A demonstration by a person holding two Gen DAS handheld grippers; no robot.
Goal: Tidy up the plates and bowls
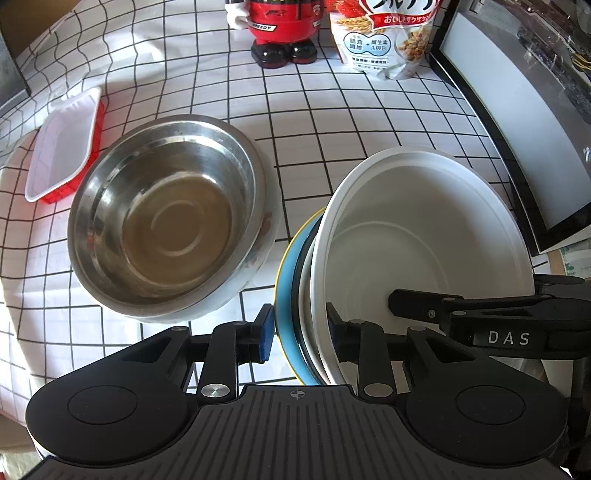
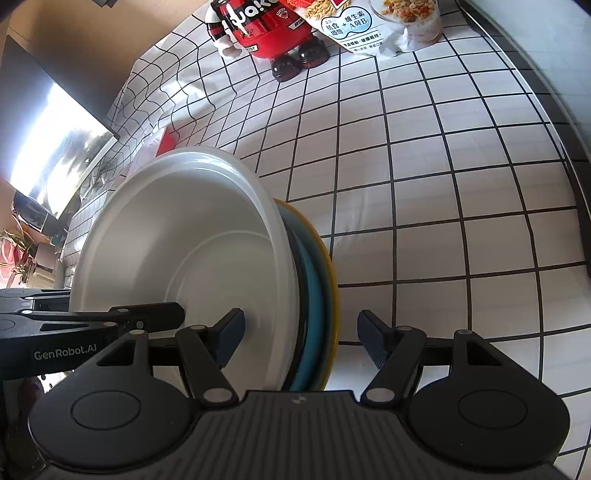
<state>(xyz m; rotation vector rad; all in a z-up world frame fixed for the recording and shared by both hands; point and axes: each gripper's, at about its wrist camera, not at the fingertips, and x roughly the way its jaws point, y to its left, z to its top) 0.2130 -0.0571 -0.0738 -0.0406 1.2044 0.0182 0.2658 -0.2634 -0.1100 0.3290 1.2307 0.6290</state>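
A stack of a white bowl, a blue plate and a yellow-rimmed plate is held tilted on edge above the checked cloth. My left gripper is shut on the stack's rim, one pad on the blue plate's underside, one inside the bowl. My right gripper straddles the same stack with its jaws wide; its right finger stands clear of the yellow plate. A steel bowl sits on the cloth to the left.
A red and white plastic tray lies left of the steel bowl. A red figurine and a cereal bag stand at the back. A black-framed screen runs along the right.
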